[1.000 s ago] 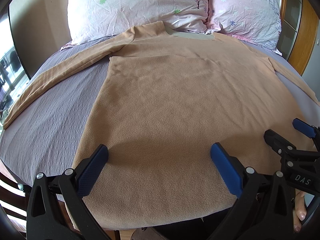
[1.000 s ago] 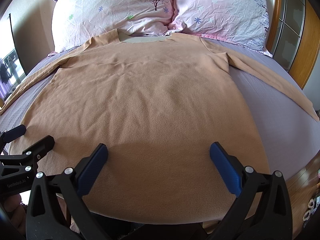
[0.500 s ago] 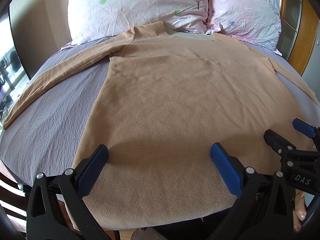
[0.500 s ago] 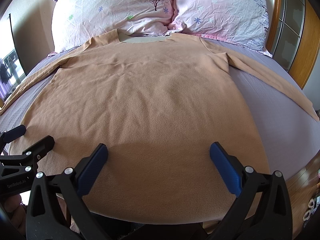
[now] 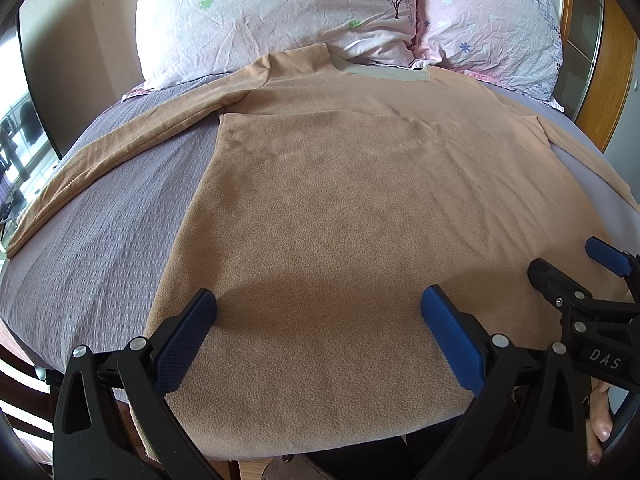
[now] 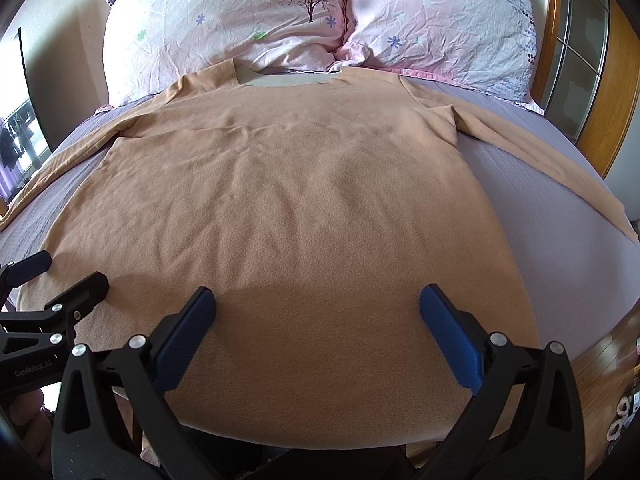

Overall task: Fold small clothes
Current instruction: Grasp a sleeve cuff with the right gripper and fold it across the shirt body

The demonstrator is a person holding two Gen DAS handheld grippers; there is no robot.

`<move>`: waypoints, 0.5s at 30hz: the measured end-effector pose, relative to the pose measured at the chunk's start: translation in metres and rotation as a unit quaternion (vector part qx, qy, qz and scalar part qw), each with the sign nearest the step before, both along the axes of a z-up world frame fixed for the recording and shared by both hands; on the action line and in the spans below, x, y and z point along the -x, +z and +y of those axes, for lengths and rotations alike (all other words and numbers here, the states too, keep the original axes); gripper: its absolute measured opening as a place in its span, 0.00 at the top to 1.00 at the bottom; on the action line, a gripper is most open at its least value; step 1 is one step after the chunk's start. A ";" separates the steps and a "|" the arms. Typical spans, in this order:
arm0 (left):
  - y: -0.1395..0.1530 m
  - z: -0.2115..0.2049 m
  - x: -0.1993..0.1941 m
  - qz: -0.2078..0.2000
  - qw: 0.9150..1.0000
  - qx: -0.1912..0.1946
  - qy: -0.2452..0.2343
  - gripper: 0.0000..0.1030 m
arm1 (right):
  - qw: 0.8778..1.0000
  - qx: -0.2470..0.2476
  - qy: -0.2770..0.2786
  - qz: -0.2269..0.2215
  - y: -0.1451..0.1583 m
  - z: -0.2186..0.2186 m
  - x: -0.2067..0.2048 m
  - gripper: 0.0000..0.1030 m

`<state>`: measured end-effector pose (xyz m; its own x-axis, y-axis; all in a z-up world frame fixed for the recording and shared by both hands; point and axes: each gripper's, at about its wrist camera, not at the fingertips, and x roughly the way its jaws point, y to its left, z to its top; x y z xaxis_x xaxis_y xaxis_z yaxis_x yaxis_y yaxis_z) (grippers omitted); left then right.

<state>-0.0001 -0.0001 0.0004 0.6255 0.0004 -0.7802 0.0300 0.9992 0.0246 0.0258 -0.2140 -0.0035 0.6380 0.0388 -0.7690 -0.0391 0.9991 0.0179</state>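
A tan long-sleeved fleece top (image 5: 360,208) lies flat on the bed, collar at the far end, both sleeves spread out to the sides. It also fills the right wrist view (image 6: 288,208). My left gripper (image 5: 318,308) is open and empty, hovering just above the top's hem near its left side. My right gripper (image 6: 318,308) is open and empty above the hem near its right side. Each gripper shows at the edge of the other's view: the right one (image 5: 568,268) and the left one (image 6: 60,276).
The bed has a grey-purple cover (image 5: 100,248). Two floral pillows (image 5: 280,12) (image 6: 440,20) lie at the head, just beyond the collar. A wooden frame with glass panels (image 6: 580,60) stands at the right. The bed's near edge is right below the grippers.
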 end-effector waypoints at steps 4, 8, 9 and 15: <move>0.000 0.000 0.000 -0.002 1.000 0.000 -0.001 0.01 | 1.000 -0.005 0.013 -0.021 -0.006 -0.002 0.003 0.02; 0.001 0.002 0.001 -0.002 1.000 0.003 -0.008 0.01 | 0.995 -0.082 0.026 -0.056 0.001 -0.050 -0.001 0.02; 0.001 0.002 -0.001 0.000 1.000 0.005 -0.010 0.01 | 0.991 -0.113 0.001 -0.068 0.010 -0.071 -0.003 0.02; 0.011 0.013 -0.010 -0.032 0.998 0.051 -0.024 0.01 | 0.923 -0.233 -0.292 -0.092 0.031 -0.278 -0.017 0.64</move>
<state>0.0095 0.0125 0.0115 0.6709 -0.1086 -0.7335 0.0796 0.9940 -0.0744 0.0426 -0.4923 0.0277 0.7727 -0.0536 -0.6325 0.4589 0.7356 0.4983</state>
